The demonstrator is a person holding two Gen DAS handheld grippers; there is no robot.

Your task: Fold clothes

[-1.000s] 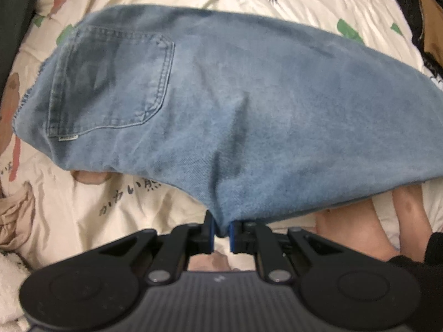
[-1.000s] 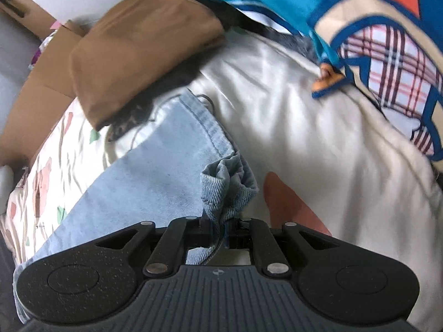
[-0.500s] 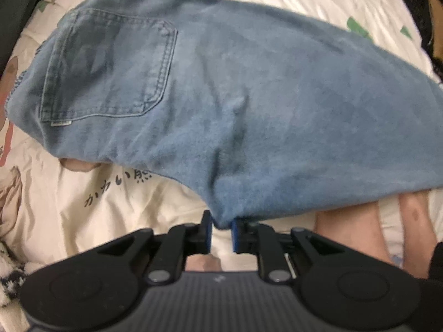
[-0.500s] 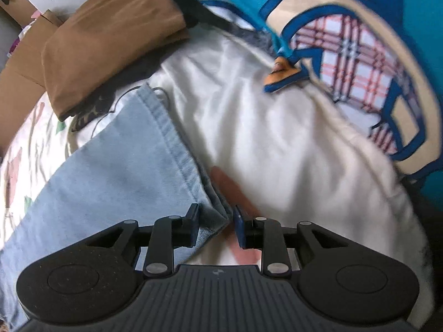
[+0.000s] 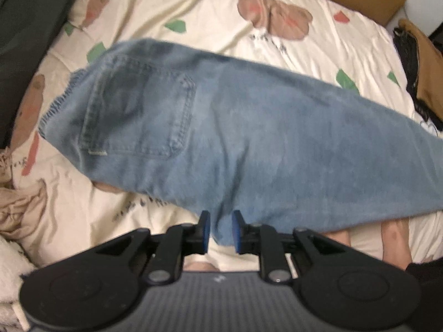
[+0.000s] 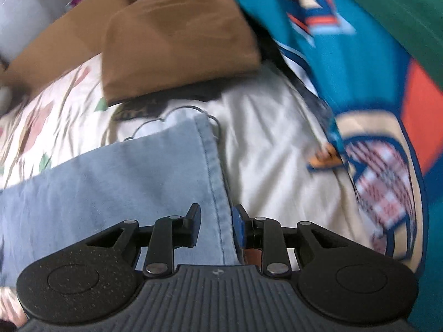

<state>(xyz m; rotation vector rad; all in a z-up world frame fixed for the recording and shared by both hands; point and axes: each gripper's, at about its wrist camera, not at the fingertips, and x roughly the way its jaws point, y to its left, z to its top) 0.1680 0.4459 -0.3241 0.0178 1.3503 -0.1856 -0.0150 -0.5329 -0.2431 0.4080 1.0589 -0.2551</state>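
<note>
Denim: faded blue jeans (image 5: 249, 138) lie spread across the bed (image 5: 221, 22), one back pocket (image 5: 138, 113) facing up toward the left in the left wrist view.
Bedding: cream duvet printed with brown bears and green leaves; the jeans rest flat on it.
Left claw (image 5: 220, 231): jaws have just been opening and now stand slightly apart; the near edge of the jeans sits between the blue pads, which do not look pressed on the cloth.
Right claw (image 6: 214, 225): jaws slightly apart, with little change in the last moment; the stitched hem (image 6: 213, 166) of the jeans runs between them, a gap showing on each side, so nothing is gripped.
Hem end: in the right wrist view the leg opening lies near a thin wire loop (image 6: 171, 116) on the duvet.
Far side: a folded brown garment (image 6: 177, 38) lies beyond the hem.
Right side: a teal blanket (image 6: 360, 69) with plaid and orange patches, blurred.
Person: bare skin (image 5: 393, 229) shows just beyond the jeans' near edge, right of the left claw.
</note>
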